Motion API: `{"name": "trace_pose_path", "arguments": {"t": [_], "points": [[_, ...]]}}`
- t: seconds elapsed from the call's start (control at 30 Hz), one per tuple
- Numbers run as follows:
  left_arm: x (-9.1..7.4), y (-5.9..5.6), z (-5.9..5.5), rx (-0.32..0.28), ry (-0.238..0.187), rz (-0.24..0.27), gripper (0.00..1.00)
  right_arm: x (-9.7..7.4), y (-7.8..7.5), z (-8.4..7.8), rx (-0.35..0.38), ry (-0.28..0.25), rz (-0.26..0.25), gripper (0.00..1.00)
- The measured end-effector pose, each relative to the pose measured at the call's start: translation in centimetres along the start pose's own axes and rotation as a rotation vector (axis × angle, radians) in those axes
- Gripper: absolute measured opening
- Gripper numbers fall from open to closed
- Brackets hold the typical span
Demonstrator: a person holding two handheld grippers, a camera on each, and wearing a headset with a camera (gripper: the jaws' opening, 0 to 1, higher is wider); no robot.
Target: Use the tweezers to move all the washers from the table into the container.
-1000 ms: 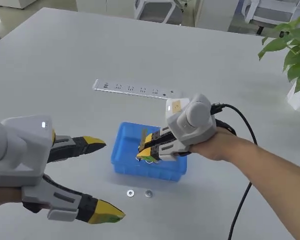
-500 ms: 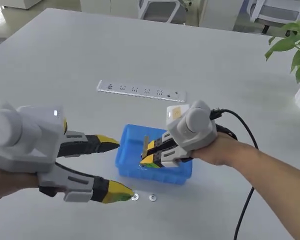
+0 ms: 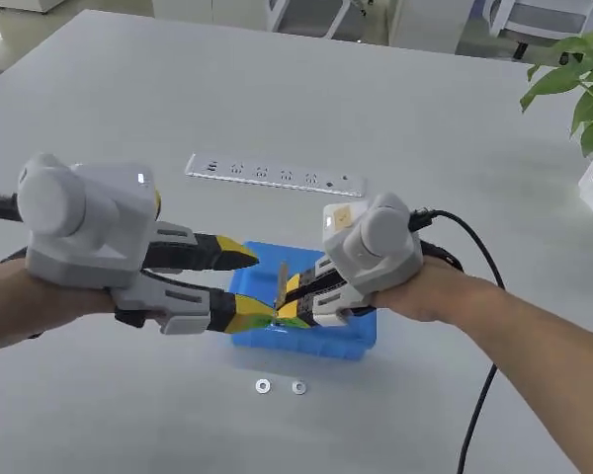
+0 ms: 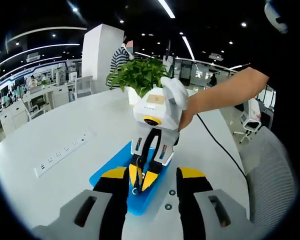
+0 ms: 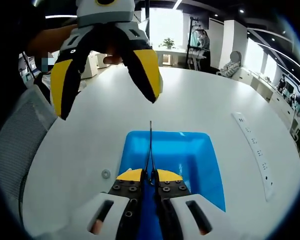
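The right gripper [image 3: 295, 299], clamped on the tweezers [image 5: 150, 150], holds them over the blue container [image 3: 311, 342], the left gripper [image 3: 255, 286] gapes beside it, and two washers [image 3: 264, 385] lie on the table [image 3: 425, 128] in front.

The head view is bright and evenly lit from overhead. The pale grey desk [image 3: 425, 128] carries only soft, faint shadows, the clearest a thin one under the blue plastic container [image 3: 306, 342], and there is no hard glare. Focus is crisp through the middle. Both gripper views are fisheye, so straight lines bow and the room curves toward the margins. In the left gripper view, long white ceiling light strips [image 4: 166, 7] glow against a dark ceiling. In the right gripper view a bright window [image 5: 165, 25] burns out white.
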State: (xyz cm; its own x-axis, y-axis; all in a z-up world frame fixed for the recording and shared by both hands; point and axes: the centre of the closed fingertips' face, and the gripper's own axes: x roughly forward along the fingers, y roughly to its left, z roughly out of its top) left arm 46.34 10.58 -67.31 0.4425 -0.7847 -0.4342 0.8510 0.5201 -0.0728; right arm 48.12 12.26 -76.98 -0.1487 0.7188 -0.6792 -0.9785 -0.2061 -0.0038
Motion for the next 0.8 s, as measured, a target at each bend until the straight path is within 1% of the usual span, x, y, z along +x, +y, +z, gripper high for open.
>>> {"name": "trace_pose_path", "arguments": {"t": [0.07, 0.1, 0.2, 0.3, 0.4, 0.5, 0.6, 0.67, 0.8], "points": [[0.3, 0.4, -0.1, 0.016, 0.012, 0.003, 0.37, 0.0, 0.0, 0.0, -0.003, 0.001, 0.000, 0.09], [0.6, 0.6, -0.2, 0.024, 0.022, 0.002, 0.33, 0.0, 0.0, 0.0, -0.007, 0.002, 0.000, 0.09], [1.1, 1.2, -0.7, 0.027, 0.046, 0.001, 0.25, 0.0, 0.0, 0.0, -0.016, 0.006, 0.001, 0.09], [1.6, 1.5, -0.9, 0.030, 0.062, -0.007, 0.24, 0.1, 0.1, 0.1, -0.026, 0.010, 0.003, 0.09], [2.1, 1.5, -1.0, 0.050, 0.076, -0.026, 0.19, 0.1, 0.1, 0.0, -0.033, 0.012, 0.005, 0.09], [2.3, 1.5, -1.0, 0.061, 0.081, -0.035, 0.16, 0.0, 0.1, 0.0, -0.043, 0.015, 0.006, 0.09], [2.7, 1.5, -1.0, 0.089, 0.093, -0.040, 0.14, 0.0, 0.2, 0.0, -0.053, 0.020, 0.009, 0.09], [2.8, 1.2, -1.0, 0.098, 0.101, -0.051, 0.09, 0.0, 0.2, -0.1, -0.057, 0.024, 0.011, 0.09], [2.9, 1.1, -0.8, 0.117, 0.102, -0.058, 0.07, 0.0, 0.2, -0.1, -0.067, 0.030, 0.013, 0.09]]}}
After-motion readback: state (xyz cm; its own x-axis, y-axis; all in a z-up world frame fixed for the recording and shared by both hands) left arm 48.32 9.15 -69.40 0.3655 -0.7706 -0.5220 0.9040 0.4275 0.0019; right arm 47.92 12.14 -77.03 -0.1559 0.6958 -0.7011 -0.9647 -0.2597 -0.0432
